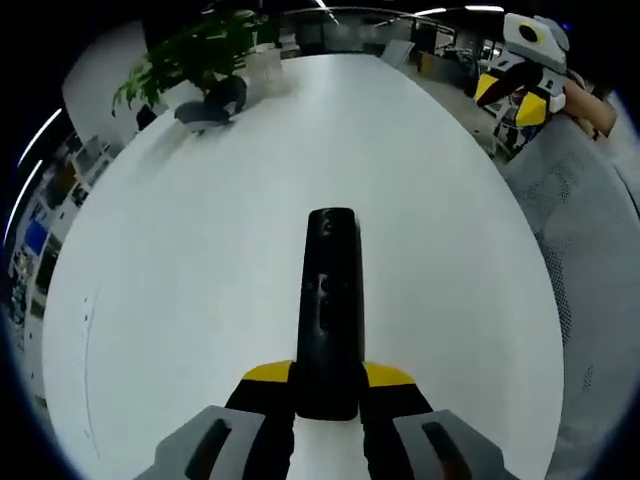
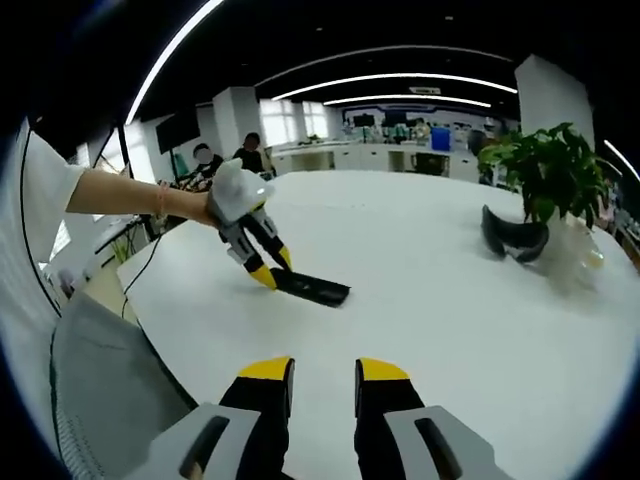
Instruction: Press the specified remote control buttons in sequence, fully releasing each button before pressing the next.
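A long black remote control (image 1: 331,310) sticks out forward over the white table (image 1: 180,250), and my left gripper (image 1: 328,375) is shut on its near end between the yellow-tipped jaws. Small buttons show on its top face. In the right gripper view the same remote (image 2: 312,288) lies low over the table (image 2: 450,300), held at one end by the left gripper (image 2: 272,268) in a person's hand. My right gripper (image 2: 324,375) hovers above the table's near edge, open, with nothing between its jaws. It also appears far off as the right gripper (image 1: 510,98).
A potted green plant (image 2: 545,165) and a curved black object (image 2: 512,235) stand at the table's far side, seen too as the plant (image 1: 200,50). A grey mesh chair back (image 2: 100,380) stands by the table edge. People sit at desks in the background.
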`<action>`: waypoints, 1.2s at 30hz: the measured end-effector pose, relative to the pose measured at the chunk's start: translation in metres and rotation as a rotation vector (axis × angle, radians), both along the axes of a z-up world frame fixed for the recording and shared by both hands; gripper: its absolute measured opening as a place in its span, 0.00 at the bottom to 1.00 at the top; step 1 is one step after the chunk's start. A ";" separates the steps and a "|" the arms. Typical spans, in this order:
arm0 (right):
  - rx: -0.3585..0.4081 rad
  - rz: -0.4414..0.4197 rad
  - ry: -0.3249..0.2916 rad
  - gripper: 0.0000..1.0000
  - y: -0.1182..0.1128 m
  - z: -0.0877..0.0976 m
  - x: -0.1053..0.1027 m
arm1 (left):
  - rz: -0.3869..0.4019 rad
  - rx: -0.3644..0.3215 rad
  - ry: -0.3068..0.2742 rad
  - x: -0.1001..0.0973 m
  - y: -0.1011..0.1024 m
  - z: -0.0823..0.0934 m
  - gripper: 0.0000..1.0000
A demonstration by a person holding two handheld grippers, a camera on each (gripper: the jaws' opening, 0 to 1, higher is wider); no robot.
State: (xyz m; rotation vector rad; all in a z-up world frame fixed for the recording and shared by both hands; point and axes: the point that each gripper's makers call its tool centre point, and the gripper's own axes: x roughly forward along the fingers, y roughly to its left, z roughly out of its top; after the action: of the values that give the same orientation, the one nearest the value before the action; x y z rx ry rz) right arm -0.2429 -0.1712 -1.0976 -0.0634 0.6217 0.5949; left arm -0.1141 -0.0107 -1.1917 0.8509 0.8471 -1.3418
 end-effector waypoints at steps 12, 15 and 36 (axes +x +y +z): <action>-0.078 0.099 0.026 0.21 0.018 -0.015 -0.007 | 0.028 -0.011 0.020 -0.038 0.002 -0.003 0.23; -0.086 0.114 0.032 0.20 0.018 -0.016 -0.009 | 0.022 -0.009 0.019 -0.049 0.003 -0.002 0.23; -0.194 0.259 0.057 0.18 0.037 -0.024 -0.008 | -0.065 0.034 0.006 -0.114 0.004 -0.004 0.23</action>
State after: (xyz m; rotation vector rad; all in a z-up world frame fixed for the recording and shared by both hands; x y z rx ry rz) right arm -0.2506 -0.1346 -1.1217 -0.3136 0.7316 0.7870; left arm -0.2279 -0.0067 -1.1953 0.9080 0.8547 -1.3907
